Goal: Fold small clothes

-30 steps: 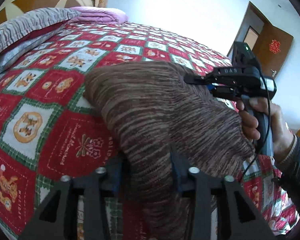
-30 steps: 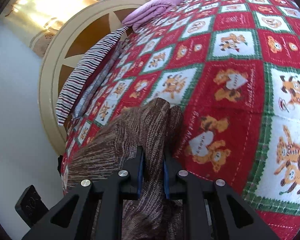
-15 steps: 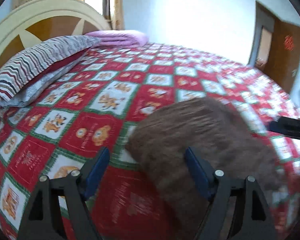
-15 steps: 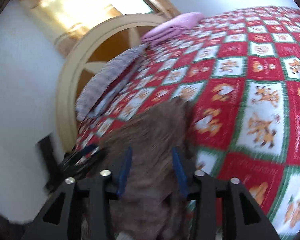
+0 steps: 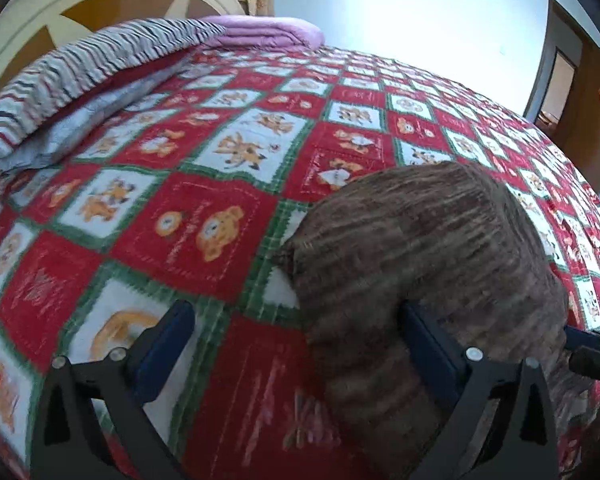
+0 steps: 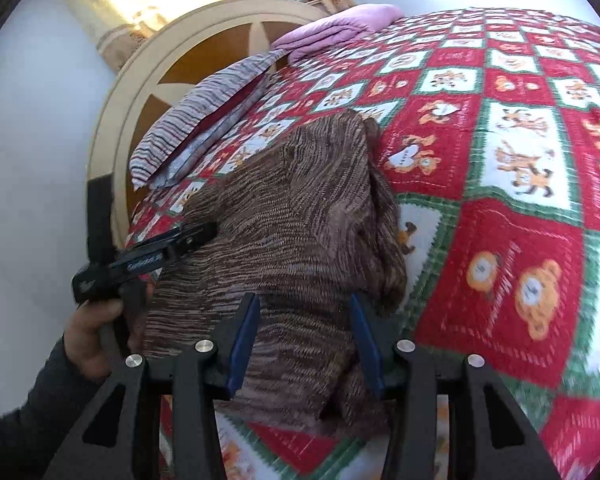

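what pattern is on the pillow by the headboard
Thin dark, red and pale stripes on the pillow, clearest from the left wrist.

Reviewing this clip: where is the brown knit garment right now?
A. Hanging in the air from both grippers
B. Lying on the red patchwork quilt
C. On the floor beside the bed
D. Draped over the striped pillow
B: the brown knit garment lies folded on the red patchwork quilt, well short of the striped pillow, and neither gripper's pads press on it.
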Tool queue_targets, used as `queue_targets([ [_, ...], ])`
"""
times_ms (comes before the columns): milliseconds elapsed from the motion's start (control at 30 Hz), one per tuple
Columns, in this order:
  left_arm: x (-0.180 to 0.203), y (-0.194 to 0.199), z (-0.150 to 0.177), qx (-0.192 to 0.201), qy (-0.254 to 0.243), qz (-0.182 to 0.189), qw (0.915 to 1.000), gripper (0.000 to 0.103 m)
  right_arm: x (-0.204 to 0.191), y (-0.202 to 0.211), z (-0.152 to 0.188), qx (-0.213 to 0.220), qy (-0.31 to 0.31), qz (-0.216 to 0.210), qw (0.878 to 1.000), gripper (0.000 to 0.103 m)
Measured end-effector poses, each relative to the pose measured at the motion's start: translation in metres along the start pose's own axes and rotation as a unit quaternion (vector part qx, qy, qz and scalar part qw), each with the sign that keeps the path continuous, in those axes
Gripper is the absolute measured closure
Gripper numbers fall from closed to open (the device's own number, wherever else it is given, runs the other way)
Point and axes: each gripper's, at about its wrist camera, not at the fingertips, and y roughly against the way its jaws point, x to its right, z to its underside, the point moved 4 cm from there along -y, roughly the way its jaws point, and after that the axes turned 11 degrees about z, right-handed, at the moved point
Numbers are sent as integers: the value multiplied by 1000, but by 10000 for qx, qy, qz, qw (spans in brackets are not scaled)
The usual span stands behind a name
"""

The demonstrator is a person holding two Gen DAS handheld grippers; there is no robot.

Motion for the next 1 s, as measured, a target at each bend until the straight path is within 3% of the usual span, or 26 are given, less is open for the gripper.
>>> queue_targets([
  [167, 28, 60, 19, 421, -128, 215, 9988, 2, -16, 50, 9, 648, 189, 616, 9958, 51],
  [233, 41, 82, 22, 614, -275, 250, 9974, 2, -29, 75, 10, 1081, 367, 920, 9892, 44],
  [433, 69, 127, 13, 1136, -576, 406, 9910, 1, -57, 129, 6, 1929, 695, 1432, 9682, 38],
  [567, 77, 138, 11, 1248, -684, 514, 9885, 1, -71, 144, 7, 2121, 820, 1513, 9620, 34],
  [1000, 87, 154, 13, 1428, -698, 617, 9854, 1, -81, 159, 16, 2205, 896, 1566, 9585, 34],
])
